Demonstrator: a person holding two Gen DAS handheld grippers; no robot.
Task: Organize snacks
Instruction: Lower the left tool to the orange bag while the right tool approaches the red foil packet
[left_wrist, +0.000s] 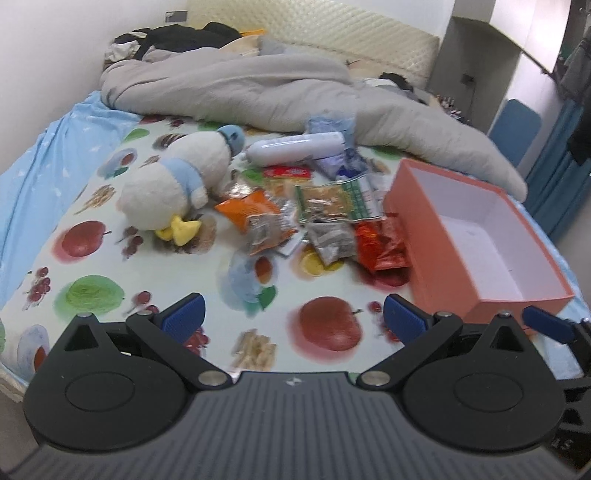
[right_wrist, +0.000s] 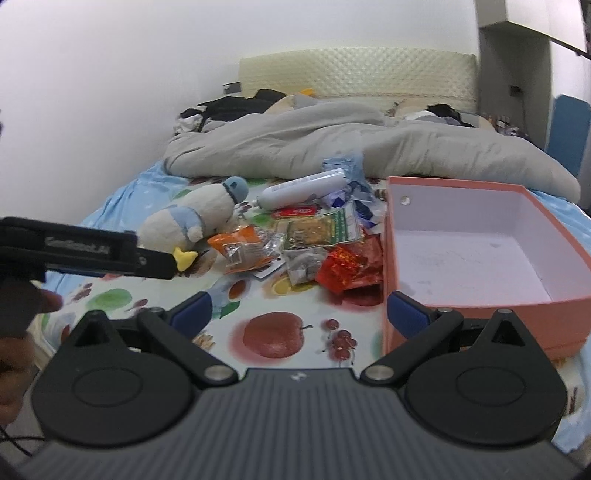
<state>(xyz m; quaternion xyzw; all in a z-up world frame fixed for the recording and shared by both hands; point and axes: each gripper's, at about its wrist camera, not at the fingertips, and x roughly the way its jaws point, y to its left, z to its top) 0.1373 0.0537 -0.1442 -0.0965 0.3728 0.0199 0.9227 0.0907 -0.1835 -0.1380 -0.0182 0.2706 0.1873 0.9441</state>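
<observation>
Your left hand-held gripper (left_wrist: 293, 317) and right hand-held gripper (right_wrist: 299, 314) both hang released. Crinkled snack packets (left_wrist: 314, 218) lie heaped ahead on the bed (left_wrist: 92, 288); orange box (right_wrist: 480, 243) ahead-right, touching them.

On the bed (left_wrist: 88, 280), near its middle: a heap of snack packets (left_wrist: 314, 218). Just left of the heap, a plush duck (left_wrist: 173, 184) lying on its side. Right of the heap, touching its nearest packets, an open box (left_wrist: 476, 236). Behind the heap, a tube-shaped pack (left_wrist: 295, 146) lying flat, then a rumpled quilt (left_wrist: 258, 88) across the bed, with the headboard (left_wrist: 332, 33) beyond.
</observation>
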